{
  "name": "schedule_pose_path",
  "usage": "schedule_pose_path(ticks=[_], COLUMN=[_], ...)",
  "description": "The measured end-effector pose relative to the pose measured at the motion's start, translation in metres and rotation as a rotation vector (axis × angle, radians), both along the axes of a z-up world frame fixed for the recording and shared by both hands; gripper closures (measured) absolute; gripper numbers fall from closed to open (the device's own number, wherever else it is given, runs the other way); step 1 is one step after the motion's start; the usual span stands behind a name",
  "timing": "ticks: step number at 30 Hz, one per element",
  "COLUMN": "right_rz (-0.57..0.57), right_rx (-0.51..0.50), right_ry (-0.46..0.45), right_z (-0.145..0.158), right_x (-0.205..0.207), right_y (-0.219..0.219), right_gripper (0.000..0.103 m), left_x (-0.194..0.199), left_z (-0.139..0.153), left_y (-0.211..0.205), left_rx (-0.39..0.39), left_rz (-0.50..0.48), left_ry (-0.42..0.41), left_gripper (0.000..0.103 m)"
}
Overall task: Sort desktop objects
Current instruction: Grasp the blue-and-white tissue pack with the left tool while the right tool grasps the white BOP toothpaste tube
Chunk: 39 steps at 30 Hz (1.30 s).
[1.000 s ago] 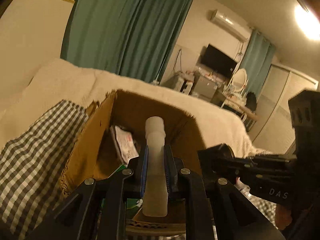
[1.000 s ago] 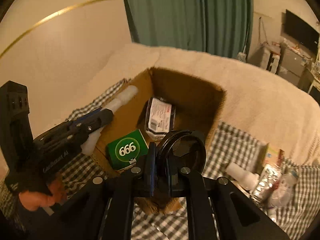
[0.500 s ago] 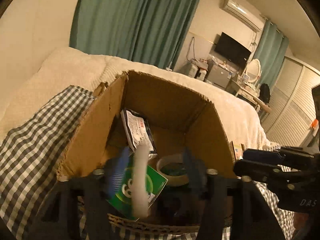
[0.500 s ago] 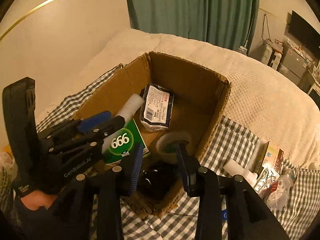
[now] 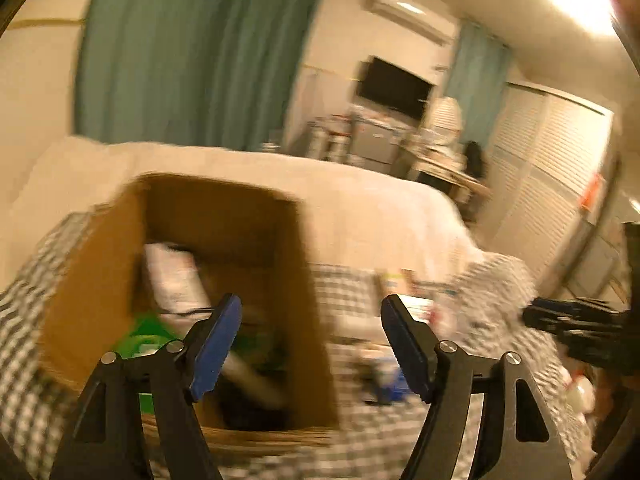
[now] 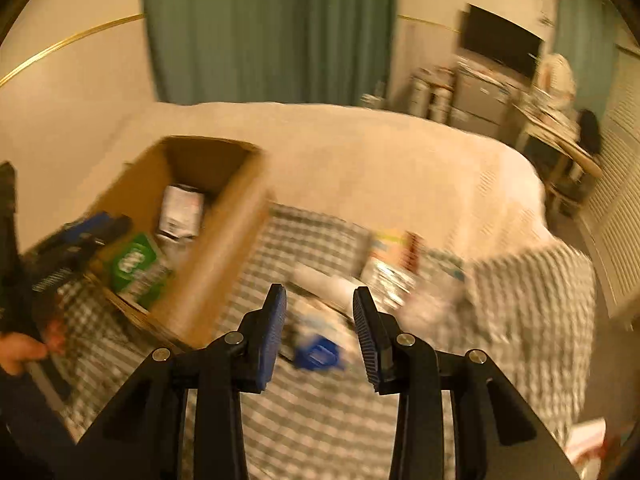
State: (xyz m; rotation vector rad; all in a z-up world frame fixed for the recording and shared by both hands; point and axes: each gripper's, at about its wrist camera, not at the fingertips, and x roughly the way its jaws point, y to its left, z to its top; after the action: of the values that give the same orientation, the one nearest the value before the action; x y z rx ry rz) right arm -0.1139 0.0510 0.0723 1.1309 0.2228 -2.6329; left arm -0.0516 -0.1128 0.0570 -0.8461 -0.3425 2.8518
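Note:
An open cardboard box (image 5: 100, 264) (image 6: 224, 240) stands on the checked cloth at the left. Inside lie a green packet (image 6: 132, 260) (image 5: 148, 332), a white-labelled pouch (image 6: 182, 210) (image 5: 172, 276) and a white tube (image 5: 248, 376). My left gripper (image 5: 310, 344) is open and empty over the box's right wall; it also shows at the left of the right wrist view (image 6: 80, 236). My right gripper (image 6: 320, 332) is open and empty above loose items on the cloth: a blue thing (image 6: 318, 356), a white bottle (image 6: 324, 284), foil packets (image 6: 388, 276). Both views are blurred.
The checked cloth (image 6: 320, 420) lies on a bed with a cream blanket (image 6: 360, 152). A small colourful box (image 6: 394, 244) stands behind the loose items. Teal curtains, a TV and a dresser are far back. The right gripper shows at the right edge of the left wrist view (image 5: 580, 324).
My left gripper let the white tube go into the box and opened wide. My right gripper released the tape roll into the box, opened, and swung right over the cloth.

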Motion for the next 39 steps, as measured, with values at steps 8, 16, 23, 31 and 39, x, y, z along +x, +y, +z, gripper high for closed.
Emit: schedule_pose_path(ticks=[8, 16, 23, 31, 39], right_rz=[-0.122, -0.103, -0.01, -0.007, -0.027], right_rx=[-0.04, -0.091, 0.004, 0.032, 0.082], right_ry=[-0.045, -0.091, -0.151, -0.264, -0.264], right_z=[-0.031, -0.066, -0.1, -0.162, -0.176], right_x=[0.011, -0.012, -0.063, -0.102, -0.103], right_y=[0.089, 0.123, 0.101, 0.082, 0.076], right_gripper=[0.069, 0.069, 0.069, 0.069, 0.074], left_x=[-0.012, -0.049, -0.089, -0.11, -0.099], left_z=[-0.021, -0.085, -0.129, -0.173, -0.175], left_y=[0.102, 0.137, 0.154, 0.146, 0.137], left_rx=[0.015, -0.08, -0.128, -0.085, -0.019], left_rz=[-0.108, 0.024, 0.045, 0.042, -0.052], left_ry=[-0.075, -0.24, -0.357, -0.473, -0.432], left_gripper=[0.021, 0.022, 0.021, 0.022, 0.046])
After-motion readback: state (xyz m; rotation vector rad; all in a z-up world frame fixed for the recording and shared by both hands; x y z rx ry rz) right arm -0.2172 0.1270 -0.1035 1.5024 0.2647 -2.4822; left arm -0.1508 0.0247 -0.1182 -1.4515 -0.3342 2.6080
